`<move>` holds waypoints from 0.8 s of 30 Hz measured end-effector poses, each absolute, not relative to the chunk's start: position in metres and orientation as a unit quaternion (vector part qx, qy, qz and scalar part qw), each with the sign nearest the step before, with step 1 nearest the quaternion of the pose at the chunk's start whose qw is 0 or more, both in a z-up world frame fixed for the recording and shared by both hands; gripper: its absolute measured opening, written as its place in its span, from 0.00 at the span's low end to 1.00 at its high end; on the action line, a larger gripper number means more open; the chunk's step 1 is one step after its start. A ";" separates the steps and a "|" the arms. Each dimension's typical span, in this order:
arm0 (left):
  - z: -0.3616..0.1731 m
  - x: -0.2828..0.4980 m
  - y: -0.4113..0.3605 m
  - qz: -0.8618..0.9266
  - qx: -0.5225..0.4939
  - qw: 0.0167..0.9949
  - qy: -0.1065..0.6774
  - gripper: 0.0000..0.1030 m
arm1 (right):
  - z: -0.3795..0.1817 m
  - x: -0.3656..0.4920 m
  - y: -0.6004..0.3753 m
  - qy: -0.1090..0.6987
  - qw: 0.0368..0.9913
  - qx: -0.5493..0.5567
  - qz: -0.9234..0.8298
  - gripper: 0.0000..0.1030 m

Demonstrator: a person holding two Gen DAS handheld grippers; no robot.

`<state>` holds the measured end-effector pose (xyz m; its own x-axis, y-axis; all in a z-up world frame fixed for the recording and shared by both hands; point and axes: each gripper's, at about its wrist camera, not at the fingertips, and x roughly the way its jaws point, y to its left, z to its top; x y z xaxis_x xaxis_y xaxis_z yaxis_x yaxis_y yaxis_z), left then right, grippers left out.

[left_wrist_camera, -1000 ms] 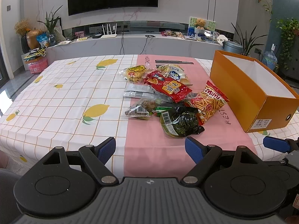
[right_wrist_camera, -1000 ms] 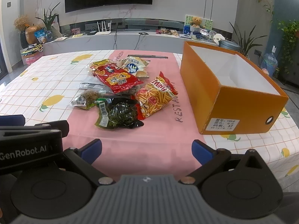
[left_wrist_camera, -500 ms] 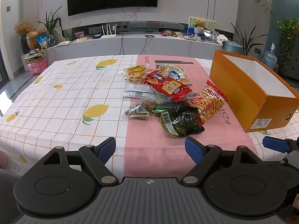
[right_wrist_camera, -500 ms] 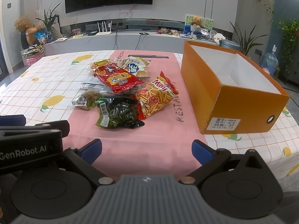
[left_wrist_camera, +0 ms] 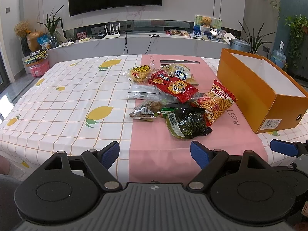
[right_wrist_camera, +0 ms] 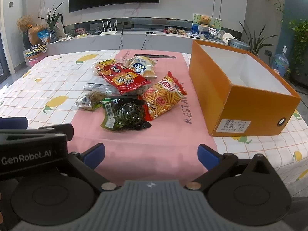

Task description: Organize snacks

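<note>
1. Your left gripper [left_wrist_camera: 155, 152] hangs over the near edge of the table [left_wrist_camera: 63, 104], its blue-padded fingers [left_wrist_camera: 109, 152] spread wide with nothing between them. To its left the lemon-print cloth lies bare all the way to the table's left edge, so that side offers the most free surface.
2. Straight ahead of the left gripper the pink runner [left_wrist_camera: 154, 150] stays uncovered up to the snack pile, an open strip between fingers and packets.
3. Count the pile, going left to right and ahead of both grippers: one clear pack of brown bits [left_wrist_camera: 146, 108], one silver sachet [left_wrist_camera: 143, 94], one yellow-labelled bag [left_wrist_camera: 139, 73], one red packet [left_wrist_camera: 174, 88], one white-and-blue bag [left_wrist_camera: 178, 71], one dark green seaweed-like pack [right_wrist_camera: 124, 115] nearest you, and one orange Mimi stick-snack bag [right_wrist_camera: 163, 96]. That makes seven that you can tell apart; they overlap and touch.
4. Your right gripper [right_wrist_camera: 151, 155] is also parted wide and empty, over the near end of the runner, just beside the left tool.
5. Ahead and to the right of it stands one orange box [right_wrist_camera: 248, 104], open-topped, white inside, no snack visible in it. A clear lane of pink cloth separates it from the Mimi bag.
</note>
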<state>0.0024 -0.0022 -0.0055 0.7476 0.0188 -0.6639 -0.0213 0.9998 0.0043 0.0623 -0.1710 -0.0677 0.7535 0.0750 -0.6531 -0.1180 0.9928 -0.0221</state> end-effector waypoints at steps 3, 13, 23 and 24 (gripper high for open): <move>-0.006 0.003 -0.003 0.011 0.000 0.934 0.357 0.95 | -0.068 0.063 -0.171 0.349 0.935 -0.033 0.051 0.97; 0.000 0.000 0.005 0.030 -0.004 0.941 0.336 0.93 | -0.069 0.066 -0.182 0.358 0.932 -0.014 0.055 0.97; 0.016 0.017 0.011 0.050 -0.002 0.938 0.342 0.93 | -0.048 0.086 -0.223 0.315 0.948 0.014 0.031 0.96; 0.021 0.020 0.010 0.043 0.001 0.938 0.343 0.93 | -0.046 0.090 -0.225 0.307 0.951 0.013 0.031 0.95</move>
<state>0.0204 0.0101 0.0213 0.7610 0.0821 -0.6436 -0.0810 0.9962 0.0312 0.0900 -0.2247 -0.0460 0.8092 0.0660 -0.5838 -0.0506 0.9978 0.0427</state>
